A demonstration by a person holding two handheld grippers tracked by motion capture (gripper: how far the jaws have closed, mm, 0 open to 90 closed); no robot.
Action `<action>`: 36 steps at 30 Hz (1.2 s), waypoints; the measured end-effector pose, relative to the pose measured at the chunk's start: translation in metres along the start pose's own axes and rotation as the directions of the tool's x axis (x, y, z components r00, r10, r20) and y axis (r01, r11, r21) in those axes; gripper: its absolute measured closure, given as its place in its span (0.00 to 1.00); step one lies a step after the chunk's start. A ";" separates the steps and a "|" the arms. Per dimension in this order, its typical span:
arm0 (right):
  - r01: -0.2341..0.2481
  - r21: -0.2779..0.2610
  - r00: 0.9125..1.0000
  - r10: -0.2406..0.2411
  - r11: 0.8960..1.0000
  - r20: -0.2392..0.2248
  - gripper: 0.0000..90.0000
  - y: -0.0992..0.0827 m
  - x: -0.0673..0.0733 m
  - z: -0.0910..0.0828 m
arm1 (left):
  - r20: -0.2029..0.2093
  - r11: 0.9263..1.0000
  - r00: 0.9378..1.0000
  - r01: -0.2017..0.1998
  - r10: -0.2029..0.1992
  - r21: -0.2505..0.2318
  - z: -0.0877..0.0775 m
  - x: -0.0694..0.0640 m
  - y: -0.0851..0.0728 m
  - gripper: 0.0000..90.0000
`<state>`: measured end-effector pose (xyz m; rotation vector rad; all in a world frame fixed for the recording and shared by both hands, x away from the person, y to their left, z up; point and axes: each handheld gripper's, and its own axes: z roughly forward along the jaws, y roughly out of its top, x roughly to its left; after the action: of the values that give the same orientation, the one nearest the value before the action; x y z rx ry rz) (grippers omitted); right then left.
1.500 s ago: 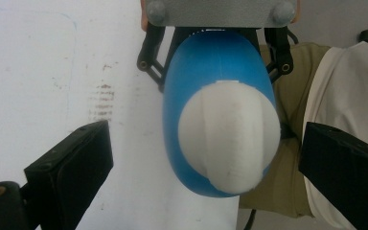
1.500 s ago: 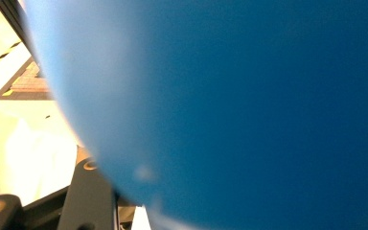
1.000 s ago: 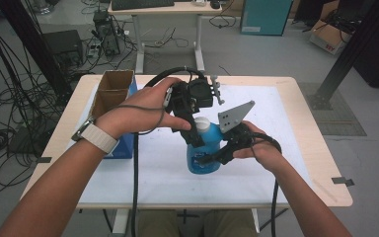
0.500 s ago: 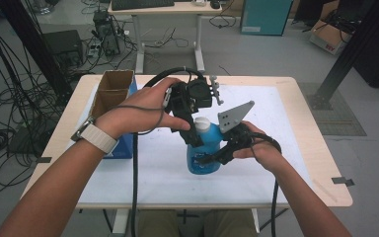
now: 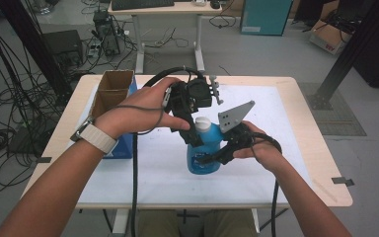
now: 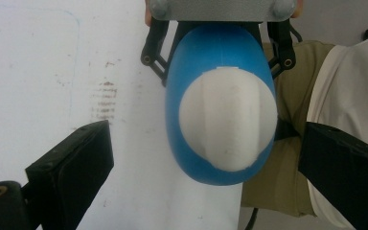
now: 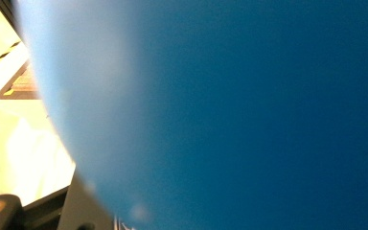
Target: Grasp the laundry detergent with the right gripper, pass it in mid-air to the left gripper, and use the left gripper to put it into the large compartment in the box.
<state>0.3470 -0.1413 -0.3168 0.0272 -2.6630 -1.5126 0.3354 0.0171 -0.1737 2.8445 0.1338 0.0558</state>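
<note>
My right gripper clamps the blue bottle upright on the white mat. My left gripper hovers spread wide above its white cap, with the cardboard box standing well off to the left.

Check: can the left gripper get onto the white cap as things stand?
Probably yes. The left gripper hangs open right above the white cap, one jaw on each side, nothing between. The right gripper holds the blue bottle by its body, below the cap.
</note>
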 end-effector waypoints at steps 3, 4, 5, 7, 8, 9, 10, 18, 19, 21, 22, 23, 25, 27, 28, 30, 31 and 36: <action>0.004 -0.001 1.000 -0.004 1.000 0.001 0.47 0.000 -0.001 0.000 | -0.006 1.000 1.000 -0.001 0.001 -0.001 0.000 0.000 0.000 0.06; 0.003 -0.001 1.000 -0.003 1.000 0.001 0.47 0.000 -0.001 0.000 | -0.006 1.000 1.000 -0.002 0.002 0.001 0.000 0.000 0.000 0.06; 0.005 -0.001 1.000 -0.005 1.000 0.001 0.47 0.000 -0.001 0.000 | -0.008 1.000 1.000 0.000 0.000 -0.001 0.000 0.000 0.000 0.06; 0.005 -0.001 1.000 -0.005 1.000 -0.001 0.47 0.000 0.000 0.000 | -0.008 1.000 1.000 0.012 -0.012 -0.009 0.001 -0.001 0.000 0.06; 0.004 -0.002 1.000 -0.004 1.000 0.000 0.47 0.000 0.000 0.000 | -0.008 1.000 1.000 0.012 -0.012 -0.009 0.001 -0.001 0.000 0.06; 0.001 -0.001 1.000 -0.001 1.000 0.002 0.47 0.000 0.000 0.000 | -0.008 1.000 1.000 0.002 -0.002 -0.001 0.000 0.000 0.000 0.06; 0.001 -0.003 1.000 -0.001 1.000 0.002 0.47 -0.001 0.000 0.000 | -0.009 1.000 1.000 0.001 -0.001 0.000 0.001 0.000 0.000 0.06; 0.000 -0.005 1.000 0.000 1.000 0.001 0.47 -0.001 0.000 -0.001 | -0.006 1.000 1.000 0.011 -0.011 -0.005 0.001 -0.001 0.001 0.06; -0.002 -0.007 1.000 0.002 1.000 0.002 0.47 -0.001 0.000 -0.001 | -0.013 1.000 1.000 0.011 -0.011 -0.009 0.002 -0.002 0.001 0.06; 0.001 -0.004 1.000 -0.001 1.000 0.003 0.47 -0.001 0.001 -0.001 | -0.013 1.000 1.000 -0.001 0.001 0.001 0.001 -0.001 0.001 0.06; 0.000 -0.004 1.000 0.000 1.000 0.003 0.47 -0.001 0.001 -0.001 | -0.014 1.000 1.000 -0.002 0.002 0.000 0.001 -0.001 0.001 0.06; 0.000 -0.004 1.000 0.000 1.000 0.002 0.47 -0.001 0.001 -0.001 | -0.012 1.000 1.000 -0.001 0.001 0.002 0.001 -0.001 0.001 0.06; 0.000 -0.003 1.000 0.000 1.000 0.003 0.47 -0.001 0.001 -0.001 | -0.011 1.000 1.000 -0.002 0.002 0.002 0.000 -0.001 0.001 0.06; 0.002 -0.006 1.000 -0.002 1.000 0.007 0.47 -0.001 0.001 -0.001 | -0.009 1.000 1.000 0.000 0.000 0.002 0.000 -0.001 0.000 0.06; 0.002 -0.005 1.000 -0.002 1.000 0.005 0.47 -0.001 0.001 -0.001 | -0.008 1.000 1.000 0.003 -0.003 0.003 0.000 -0.001 0.000 0.06; 0.004 -0.005 1.000 -0.004 1.000 0.005 0.47 0.000 0.001 -0.001 | -0.011 1.000 1.000 0.001 -0.001 0.001 0.000 -0.001 0.000 0.06; 0.005 -0.004 1.000 -0.005 1.000 0.005 0.47 0.000 0.001 -0.001 | -0.014 1.000 1.000 0.011 -0.011 -0.009 0.000 -0.001 0.000 0.06; 0.004 -0.006 1.000 -0.004 1.000 0.003 0.47 0.000 0.000 -0.001 | -0.016 1.000 1.000 0.000 0.000 0.001 0.000 -0.001 -0.001 0.06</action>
<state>0.3466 -0.1421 -0.3168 0.0300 -2.6621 -1.5234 0.3346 0.0177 -0.1737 2.8454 0.1370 0.0789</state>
